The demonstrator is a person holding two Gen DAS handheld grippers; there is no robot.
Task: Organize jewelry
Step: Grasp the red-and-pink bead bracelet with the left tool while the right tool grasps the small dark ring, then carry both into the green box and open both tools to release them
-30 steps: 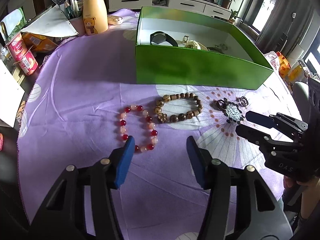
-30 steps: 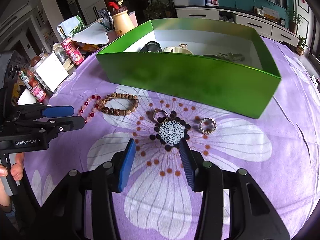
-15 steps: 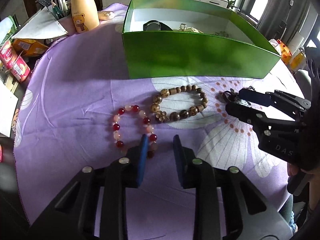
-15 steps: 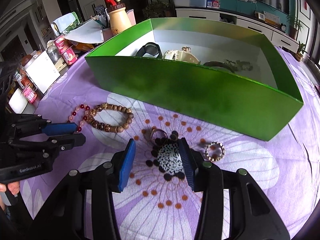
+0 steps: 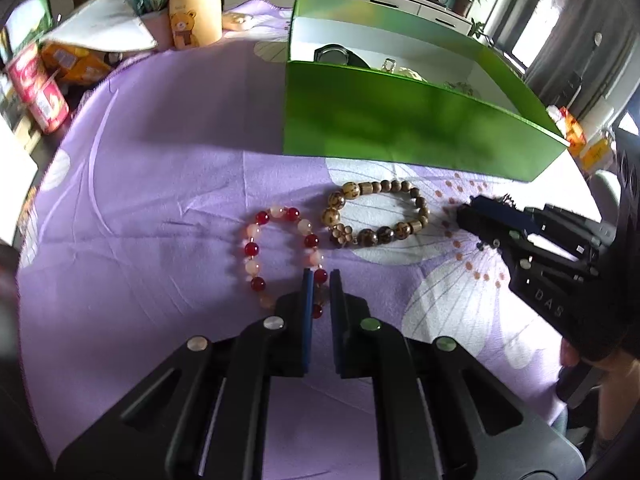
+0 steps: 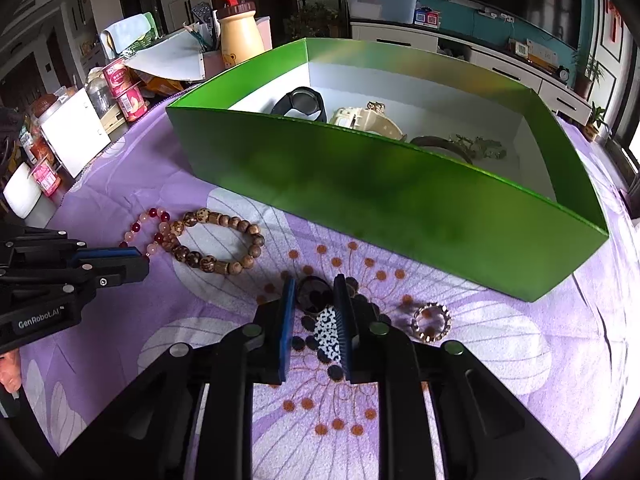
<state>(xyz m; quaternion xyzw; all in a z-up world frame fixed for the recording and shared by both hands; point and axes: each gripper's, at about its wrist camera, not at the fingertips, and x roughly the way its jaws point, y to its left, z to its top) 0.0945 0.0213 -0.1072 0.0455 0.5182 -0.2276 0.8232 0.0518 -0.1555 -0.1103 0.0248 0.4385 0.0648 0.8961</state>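
Note:
A red and pink bead bracelet [image 5: 280, 252] lies on the purple cloth. My left gripper [image 5: 319, 276] is shut on its near side. A brown wooden bead bracelet [image 5: 376, 214] lies just right of it, also in the right wrist view [image 6: 218, 242]. My right gripper [image 6: 314, 292] is closed around a dark ring [image 6: 314, 294] with the black-and-white flower ornament [image 6: 328, 330] between its fingers. A gold ring [image 6: 431, 322] lies to its right. The green box [image 6: 400, 188] behind holds a black watch [image 6: 302, 102], a cream watch [image 6: 366, 122] and other pieces.
A yellow bear bottle [image 5: 195, 6], cans [image 5: 38, 88] and papers stand at the back left beyond the cloth. The right gripper's body [image 5: 560, 256] shows at the right of the left wrist view. The left gripper's body [image 6: 60, 276] shows at the left of the right wrist view.
Both grippers moved forward and closed: the left one onto the red bead bracelet, the right one onto the ring by the flower ornament.

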